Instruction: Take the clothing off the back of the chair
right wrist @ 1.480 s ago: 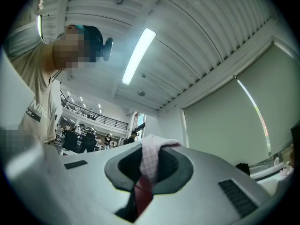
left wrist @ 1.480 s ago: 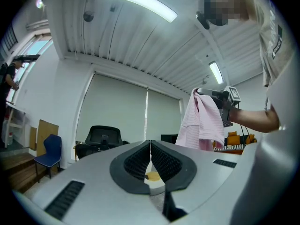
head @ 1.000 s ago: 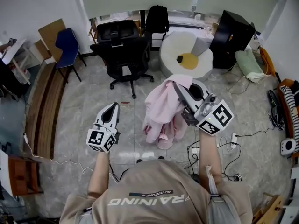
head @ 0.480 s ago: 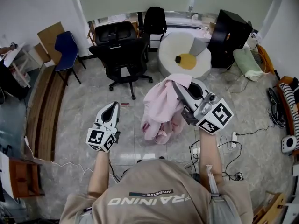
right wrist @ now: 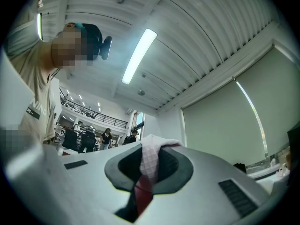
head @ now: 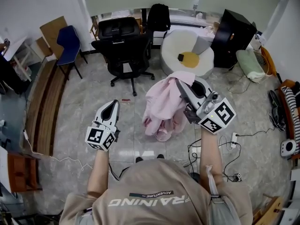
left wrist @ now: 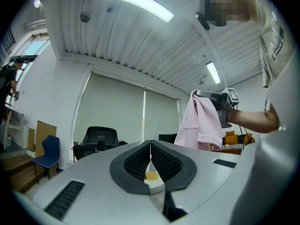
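Note:
A pink garment (head: 161, 104) hangs in the air in front of me, pinched at its top edge by my right gripper (head: 178, 82), which is shut on it. In the right gripper view the pink cloth (right wrist: 151, 158) fills the gap between the jaws. The garment (left wrist: 200, 123) also shows at the right of the left gripper view, dangling from the right gripper (left wrist: 220, 102). My left gripper (head: 112, 106) is held level at the lower left, shut and empty; its jaws meet in the left gripper view. The black office chair (head: 123, 46) stands bare behind.
A blue chair (head: 68, 41) and a wooden bench (head: 44, 102) stand at the left. A round white cushion seat (head: 186, 55) with a yellow centre sits behind the garment. A black cabinet (head: 232, 32) is at the back right. Cables and a power strip (head: 233, 139) lie on the floor at right.
The view has shifted slightly. The garment's hanging folds have swung a little; both grippers keep their places.

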`<action>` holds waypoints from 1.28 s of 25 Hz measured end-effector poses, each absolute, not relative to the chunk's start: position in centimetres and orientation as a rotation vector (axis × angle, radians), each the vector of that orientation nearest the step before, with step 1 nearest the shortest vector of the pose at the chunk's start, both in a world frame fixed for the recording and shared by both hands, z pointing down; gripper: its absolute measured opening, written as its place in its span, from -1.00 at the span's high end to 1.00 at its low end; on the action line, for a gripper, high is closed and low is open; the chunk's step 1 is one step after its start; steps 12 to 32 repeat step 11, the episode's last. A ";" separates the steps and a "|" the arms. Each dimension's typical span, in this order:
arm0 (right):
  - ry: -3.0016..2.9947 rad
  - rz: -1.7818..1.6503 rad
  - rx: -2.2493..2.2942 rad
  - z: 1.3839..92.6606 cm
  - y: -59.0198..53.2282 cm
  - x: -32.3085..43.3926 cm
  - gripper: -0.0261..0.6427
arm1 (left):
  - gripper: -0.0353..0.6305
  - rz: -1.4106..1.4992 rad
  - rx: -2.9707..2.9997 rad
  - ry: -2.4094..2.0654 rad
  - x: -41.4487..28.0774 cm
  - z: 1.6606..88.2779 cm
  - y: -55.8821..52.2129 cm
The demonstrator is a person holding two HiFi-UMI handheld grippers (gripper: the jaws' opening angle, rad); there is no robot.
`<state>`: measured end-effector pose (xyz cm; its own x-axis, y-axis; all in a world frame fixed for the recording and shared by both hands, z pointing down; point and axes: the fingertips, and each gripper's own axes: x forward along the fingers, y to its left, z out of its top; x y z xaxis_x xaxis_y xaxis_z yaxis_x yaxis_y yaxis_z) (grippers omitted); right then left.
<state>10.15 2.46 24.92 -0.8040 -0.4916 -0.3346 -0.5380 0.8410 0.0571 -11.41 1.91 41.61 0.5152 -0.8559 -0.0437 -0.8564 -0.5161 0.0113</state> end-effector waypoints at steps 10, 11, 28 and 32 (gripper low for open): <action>2.706 0.239 -0.789 24.3 2.8 10.3 0.79 | 0.85 0.053 -2.733 1.544 -11.3 42.1 2.4; 2.706 0.243 -0.788 24.2 2.8 10.3 0.79 | 0.85 0.052 -2.734 1.545 -11.2 42.2 2.4; 2.706 0.243 -0.788 24.2 2.8 10.3 0.79 | 0.85 0.052 -2.734 1.545 -11.2 42.2 2.4; 2.706 0.243 -0.788 24.2 2.8 10.3 0.79 | 0.85 0.052 -2.734 1.545 -11.2 42.2 2.4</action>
